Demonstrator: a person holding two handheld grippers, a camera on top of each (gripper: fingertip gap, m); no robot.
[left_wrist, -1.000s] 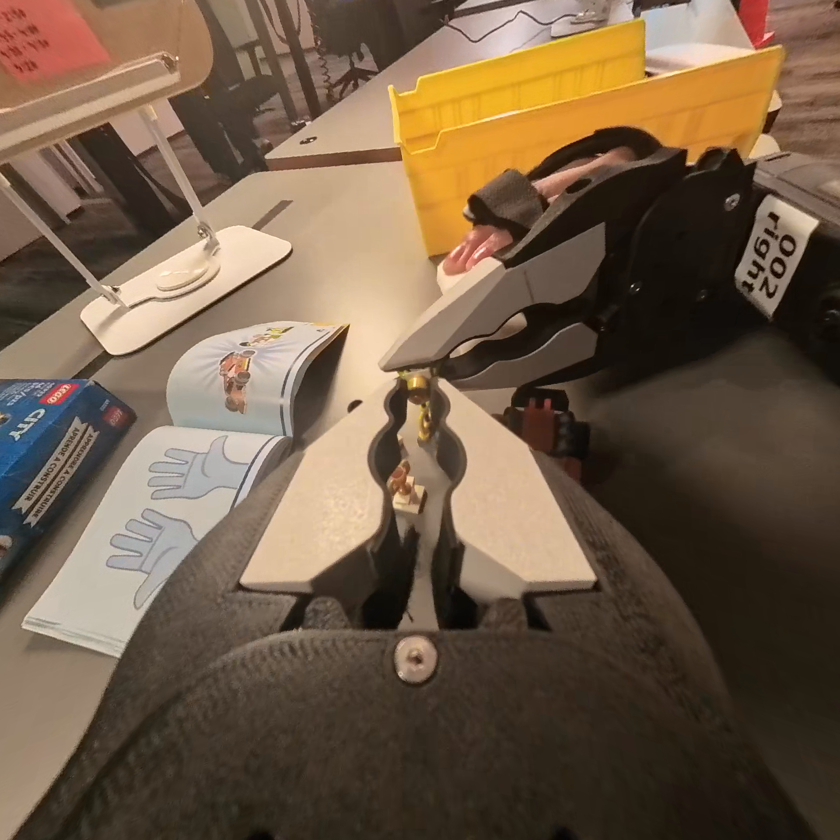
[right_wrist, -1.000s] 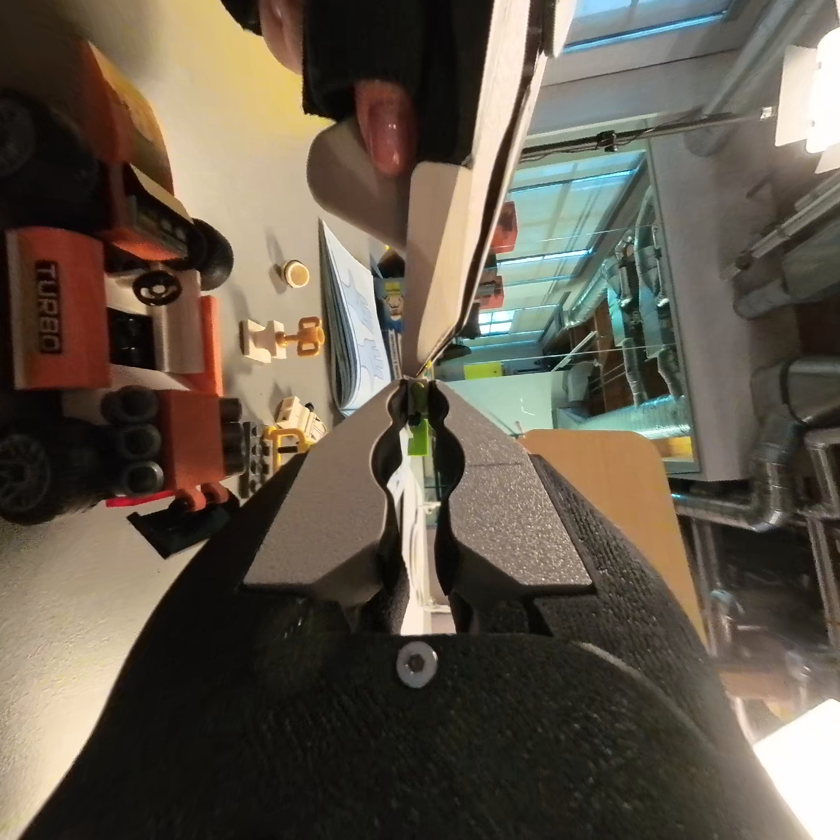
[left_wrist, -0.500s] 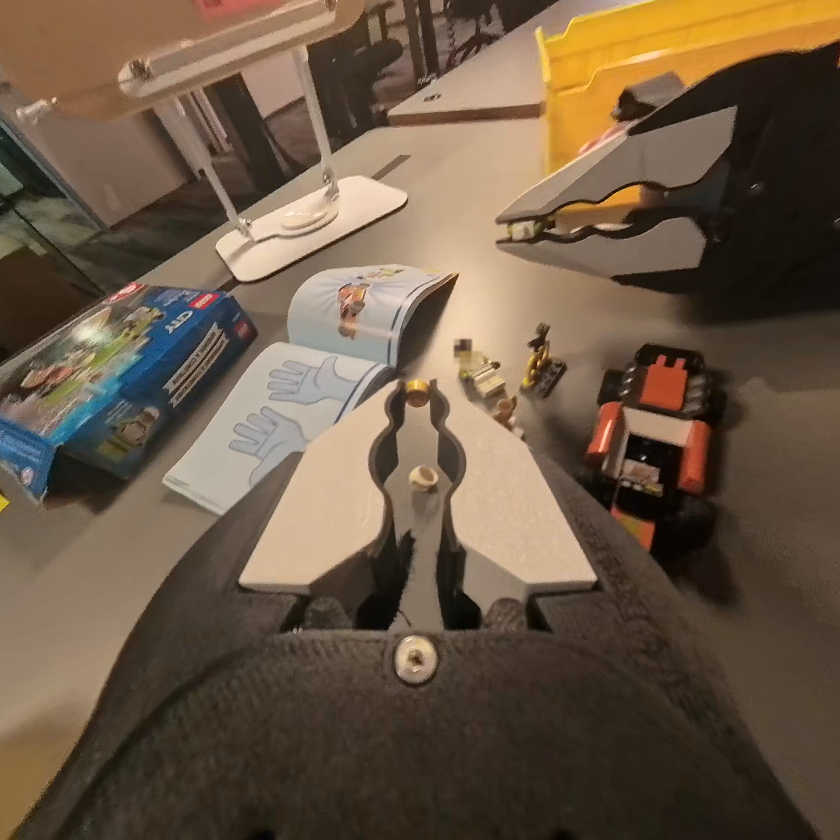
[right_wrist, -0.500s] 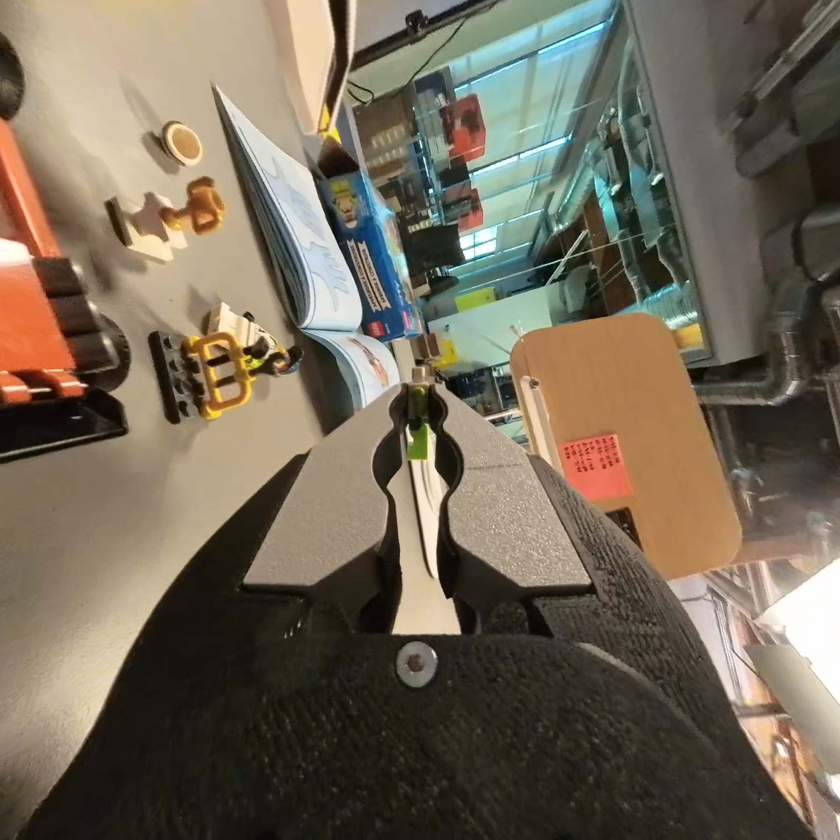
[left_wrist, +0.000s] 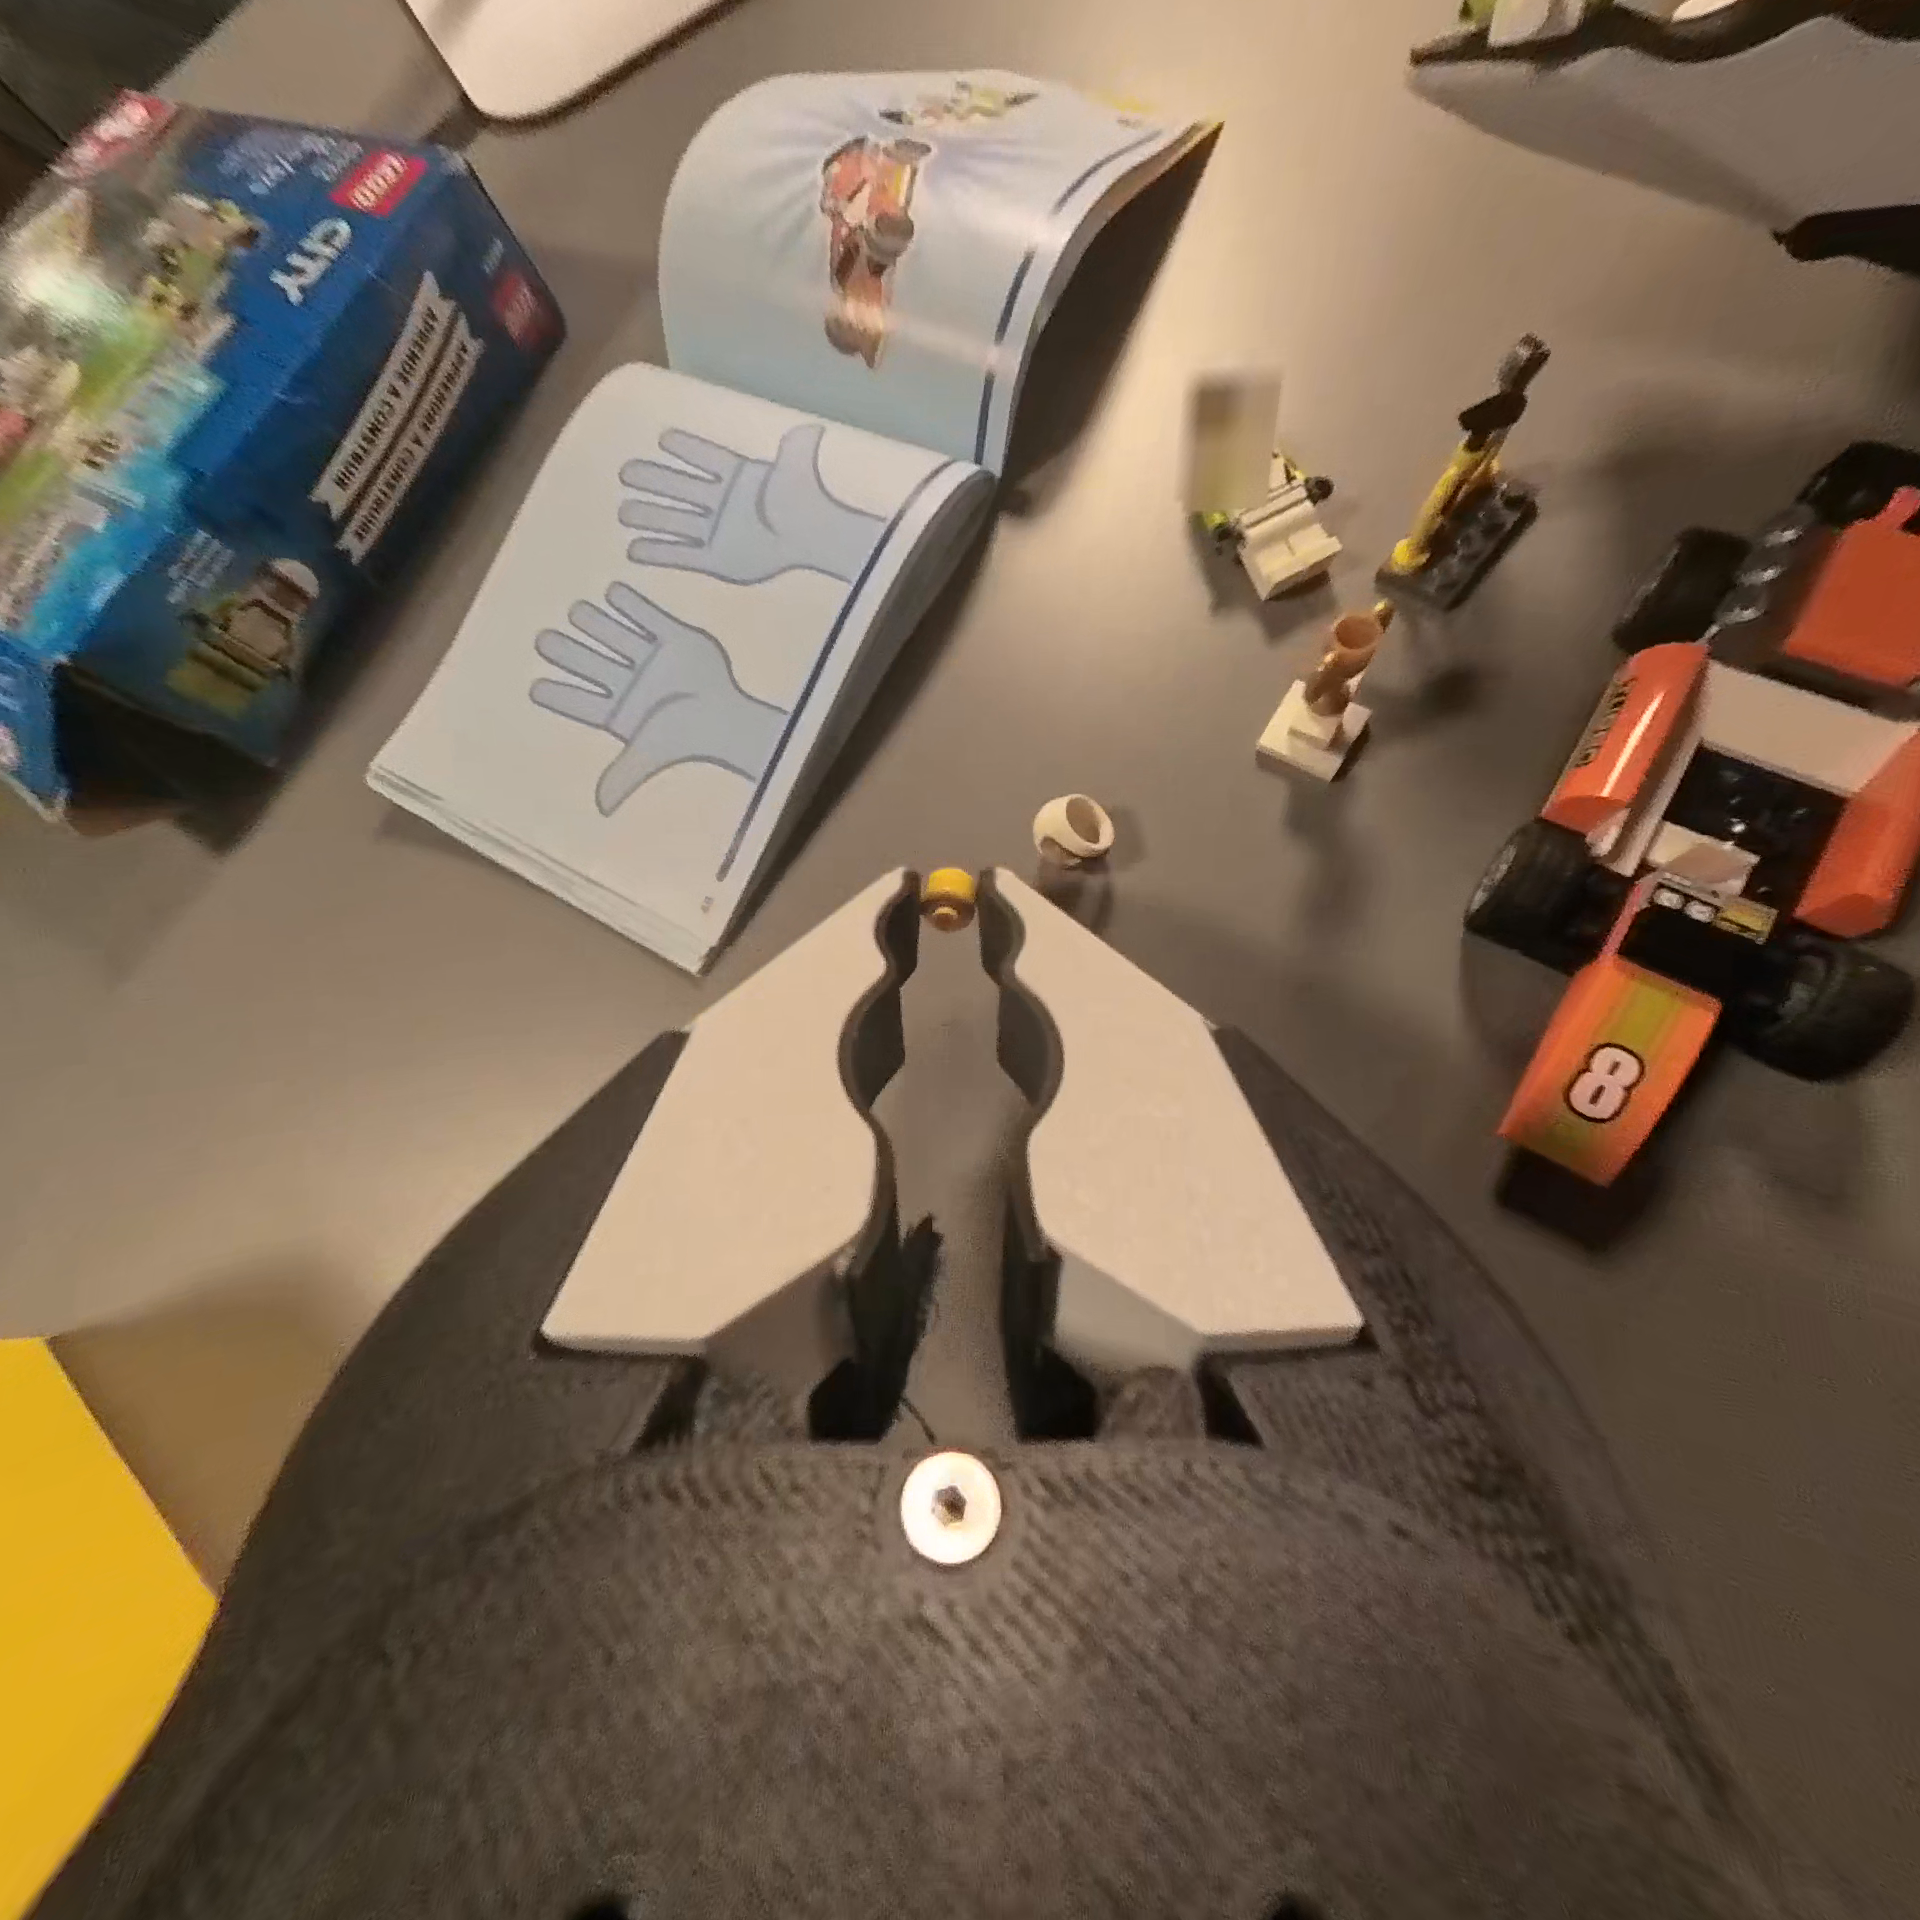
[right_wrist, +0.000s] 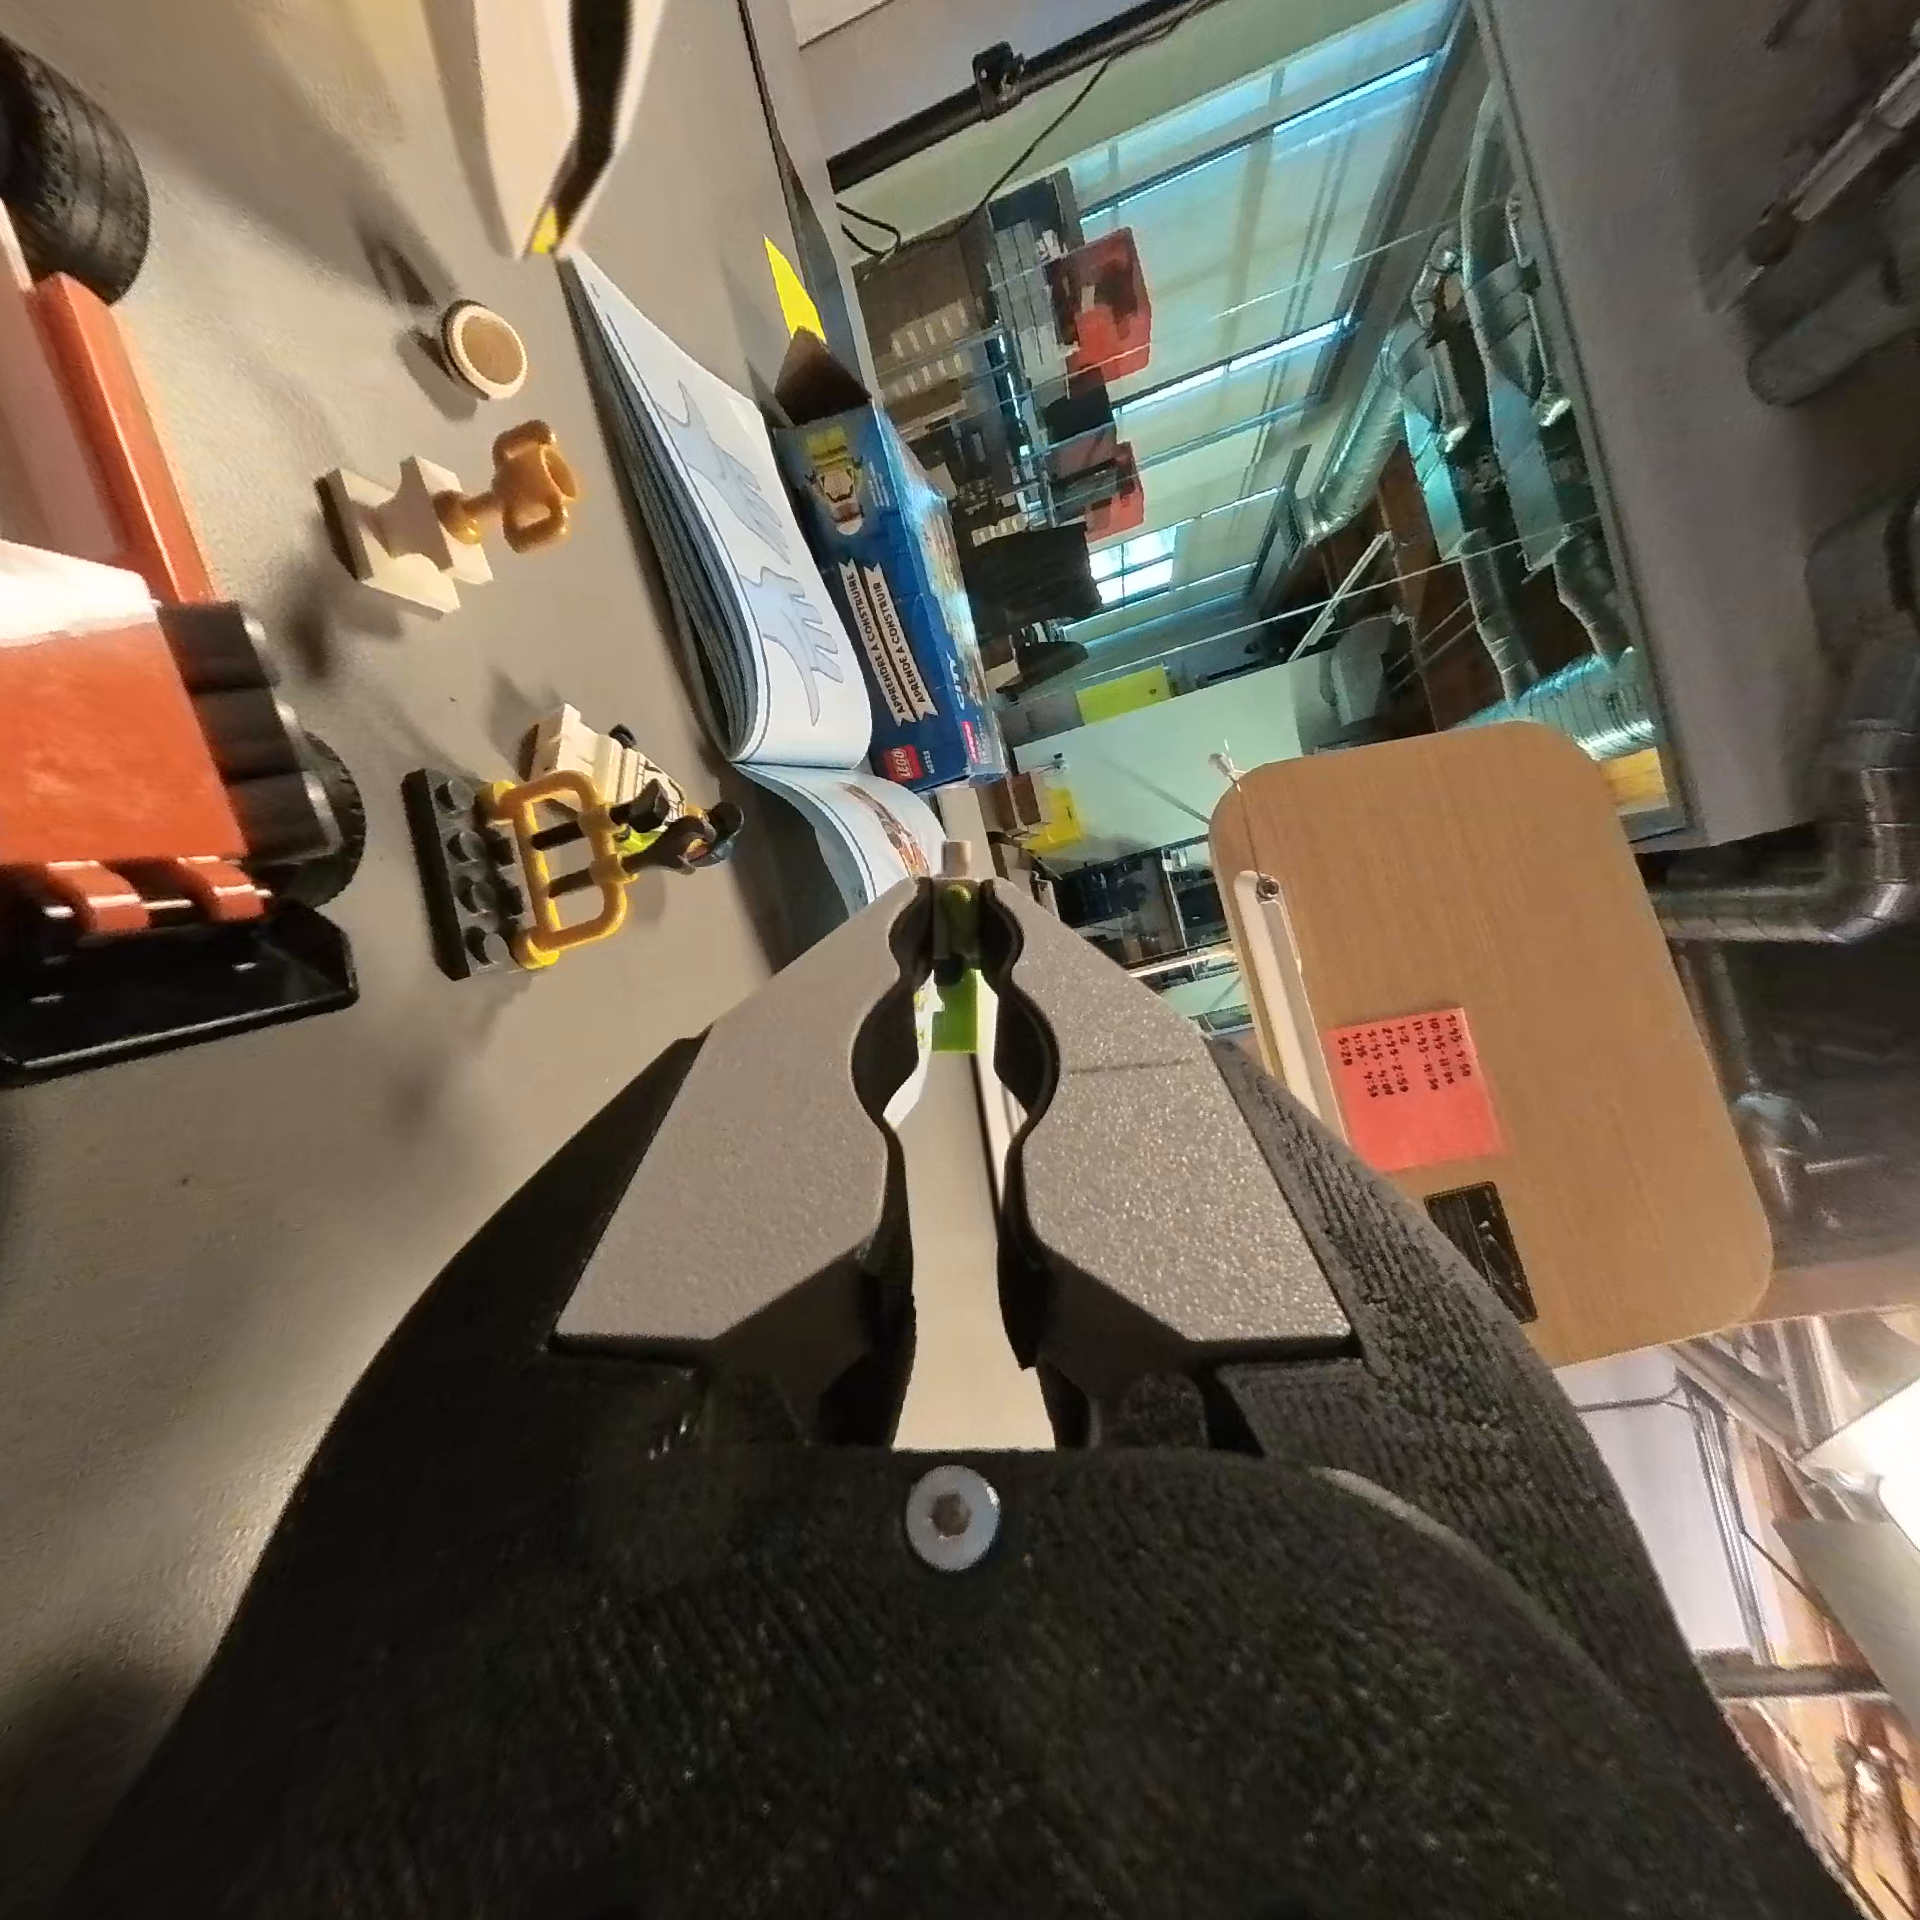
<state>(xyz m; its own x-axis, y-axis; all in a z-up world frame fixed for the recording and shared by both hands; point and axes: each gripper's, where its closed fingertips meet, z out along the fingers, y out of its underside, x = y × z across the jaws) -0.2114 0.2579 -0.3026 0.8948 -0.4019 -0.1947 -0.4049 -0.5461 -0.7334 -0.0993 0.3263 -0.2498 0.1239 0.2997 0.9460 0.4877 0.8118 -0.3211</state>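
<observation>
The left gripper (left_wrist: 948, 906) pinches a small yellow round piece (left_wrist: 950, 891) at its fingertips, with the white helmet (left_wrist: 1074, 827) just beside them to the right.

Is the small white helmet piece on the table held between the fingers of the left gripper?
No. The white helmet piece lies on the table beside the left gripper, whose fingertips hold a small yellow piece.

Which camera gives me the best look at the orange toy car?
The left wrist view: the orange toy car shows nearly whole from above, with wheels, white middle and numbered front panel. The right wrist view catches only its cropped side at the left edge.
</observation>
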